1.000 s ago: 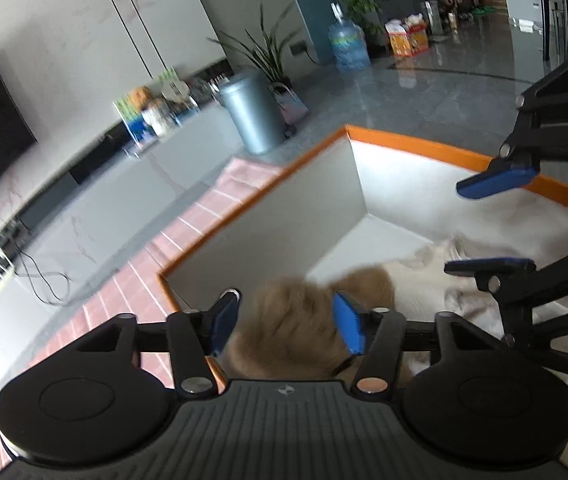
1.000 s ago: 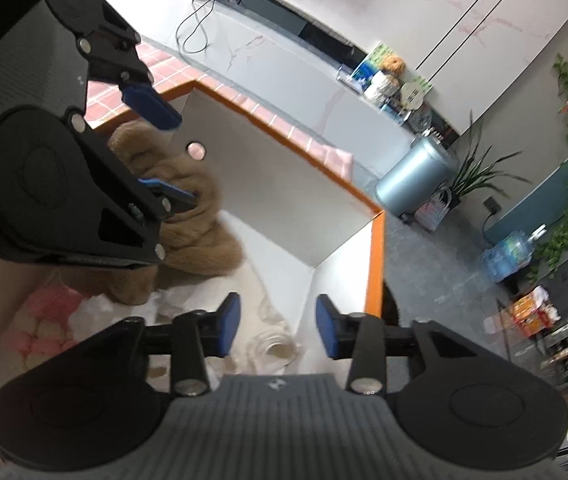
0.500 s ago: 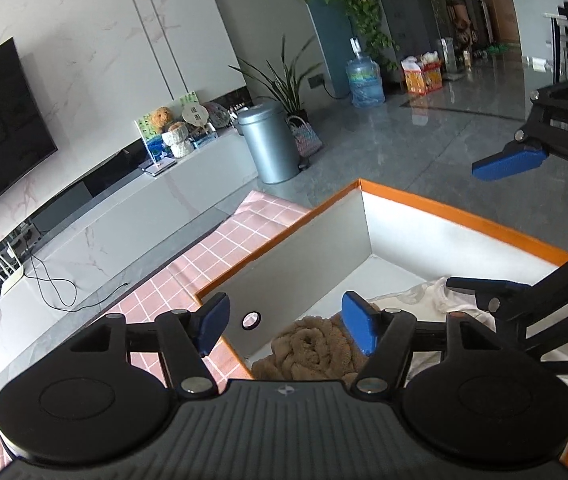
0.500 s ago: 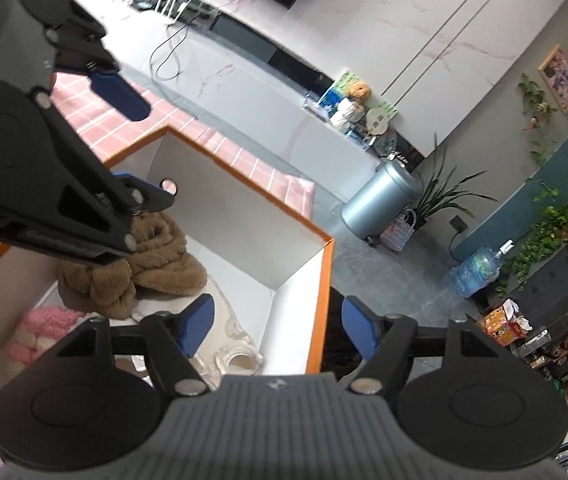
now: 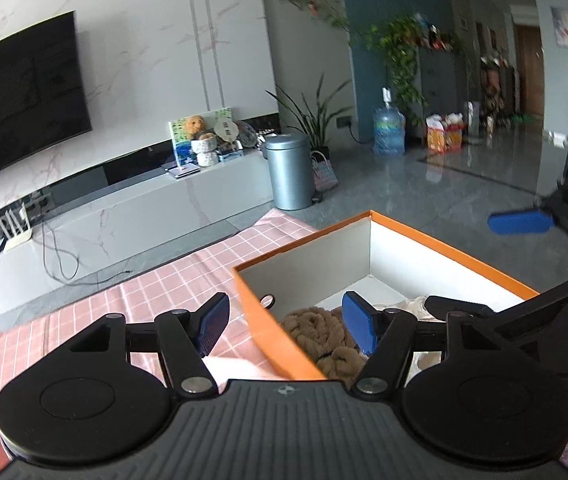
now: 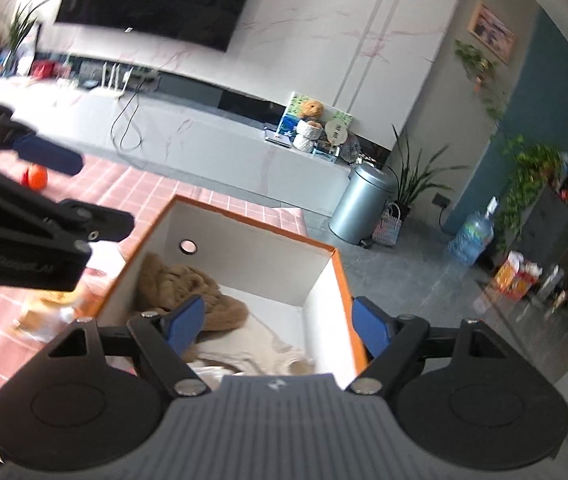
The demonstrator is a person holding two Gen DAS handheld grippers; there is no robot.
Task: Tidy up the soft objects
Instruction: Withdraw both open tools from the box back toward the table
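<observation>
An orange-rimmed white box stands on the pink checked cloth; it also shows in the left wrist view. A brown fluffy soft item lies inside against the far-left corner, with a cream cloth beside it. The brown item shows in the left wrist view. My left gripper is open and empty above the box's near-left rim. My right gripper is open and empty above the box's near end. The left gripper's fingers appear at the left of the right wrist view.
An orange ball lies on the cloth at far left. Blurred light-coloured items lie on the cloth left of the box. A grey bin, a TV bench and a water bottle stand beyond the table.
The left gripper let go of the brown soft item, which now lies in the box. Both grippers have lifted up and back from the box and opened wider.
</observation>
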